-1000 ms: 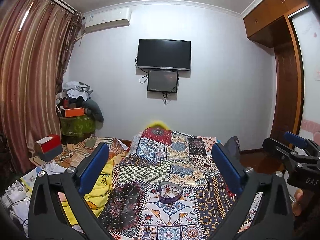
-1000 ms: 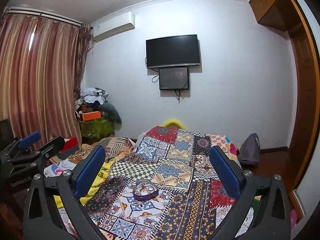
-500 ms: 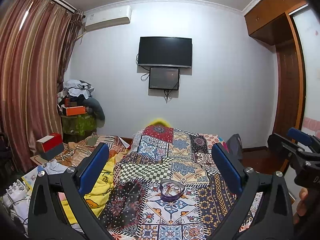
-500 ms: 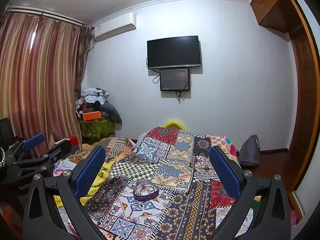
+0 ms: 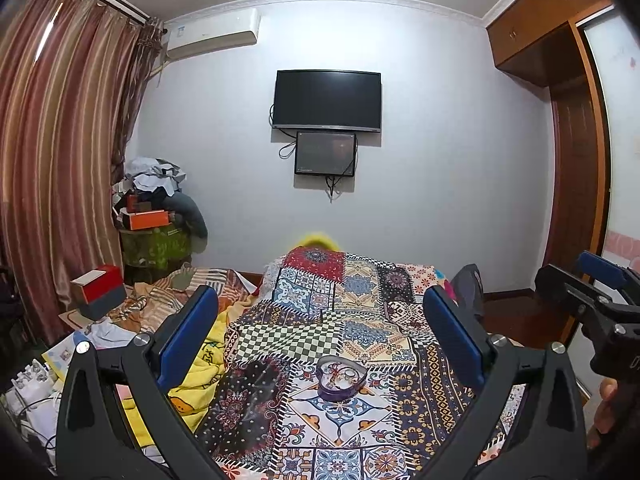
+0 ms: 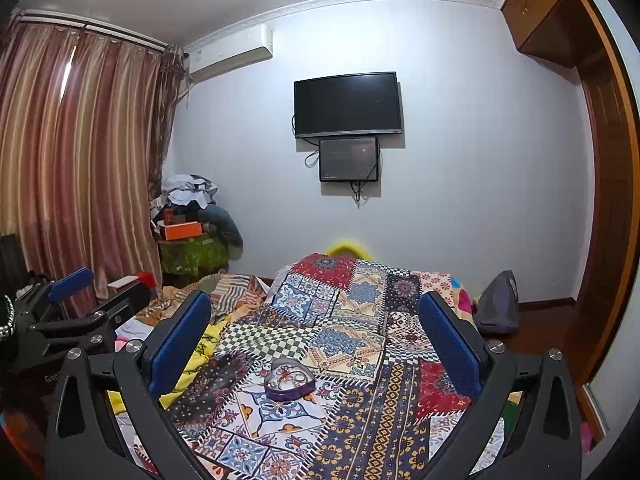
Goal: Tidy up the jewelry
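Observation:
A purple heart-shaped jewelry dish [image 5: 341, 378] holding small pieces of jewelry lies on the patchwork bedspread [image 5: 360, 320], and the right wrist view shows the same dish [image 6: 290, 381]. My left gripper [image 5: 320, 336] hovers above the near end of the bed, open and empty, with the dish between and beyond its blue pads. Likewise open and empty, my right gripper [image 6: 316, 332] hangs to the right of the left one. Each gripper appears at the edge of the other's view.
A yellow blanket [image 5: 200, 368] is bunched at the bed's left side. Boxes, papers and clothes clutter the floor and a stand [image 5: 156, 240] on the left by the curtains. A grey bag [image 6: 498, 304] sits at the right, near the wooden wardrobe [image 6: 612, 200].
Both grippers have risen and tilted slightly, so the bed and dish sit a little lower in view. Both stay open.

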The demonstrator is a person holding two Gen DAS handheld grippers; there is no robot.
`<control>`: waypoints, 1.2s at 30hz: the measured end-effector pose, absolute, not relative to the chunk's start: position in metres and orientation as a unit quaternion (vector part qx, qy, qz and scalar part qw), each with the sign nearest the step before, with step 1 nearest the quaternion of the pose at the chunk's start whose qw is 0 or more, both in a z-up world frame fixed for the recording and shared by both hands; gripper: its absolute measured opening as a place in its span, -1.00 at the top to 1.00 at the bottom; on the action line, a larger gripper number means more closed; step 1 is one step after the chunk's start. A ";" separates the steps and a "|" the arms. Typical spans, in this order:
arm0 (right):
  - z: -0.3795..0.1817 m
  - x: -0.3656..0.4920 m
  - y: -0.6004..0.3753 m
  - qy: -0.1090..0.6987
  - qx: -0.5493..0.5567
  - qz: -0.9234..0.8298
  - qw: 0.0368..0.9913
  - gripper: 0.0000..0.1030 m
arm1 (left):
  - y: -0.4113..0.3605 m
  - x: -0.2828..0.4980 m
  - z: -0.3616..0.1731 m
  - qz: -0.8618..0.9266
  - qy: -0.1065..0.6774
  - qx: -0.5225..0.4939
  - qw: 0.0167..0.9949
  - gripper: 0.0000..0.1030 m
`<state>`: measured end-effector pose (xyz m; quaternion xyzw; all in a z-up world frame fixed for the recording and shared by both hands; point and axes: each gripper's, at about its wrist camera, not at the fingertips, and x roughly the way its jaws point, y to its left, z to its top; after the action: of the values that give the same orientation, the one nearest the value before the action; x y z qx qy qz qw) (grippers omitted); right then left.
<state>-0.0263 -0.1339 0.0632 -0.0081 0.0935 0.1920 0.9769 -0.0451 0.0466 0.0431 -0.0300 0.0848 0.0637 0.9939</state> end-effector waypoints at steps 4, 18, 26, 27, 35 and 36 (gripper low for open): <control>0.063 -0.027 -0.134 0.095 -0.010 0.190 0.977 -1.00 | 0.045 -0.045 0.044 0.064 0.083 -0.029 0.994 -0.99; 0.062 -0.025 -0.135 0.098 -0.010 0.189 0.977 -1.00 | 0.043 -0.044 0.047 0.055 0.086 -0.026 0.994 -0.99; 0.062 -0.025 -0.137 0.096 -0.010 0.187 0.978 -1.00 | 0.043 -0.043 0.048 0.045 0.091 -0.029 0.994 -0.99; 0.062 -0.024 -0.137 0.096 -0.010 0.187 0.978 -1.00 | 0.043 -0.043 0.048 0.045 0.091 -0.029 0.994 -0.99; 0.063 -0.024 -0.136 0.097 -0.009 0.187 0.977 -1.00 | 0.043 -0.044 0.047 0.042 0.093 -0.034 0.994 -0.99; 0.063 -0.025 -0.136 0.097 -0.010 0.187 0.977 -1.00 | 0.043 -0.044 0.047 0.041 0.094 -0.035 0.994 -0.99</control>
<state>-0.0246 -0.1364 0.0630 -0.0097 0.0971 0.1872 0.9775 -0.0440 0.0430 0.0468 -0.0349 0.0935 0.0413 0.9941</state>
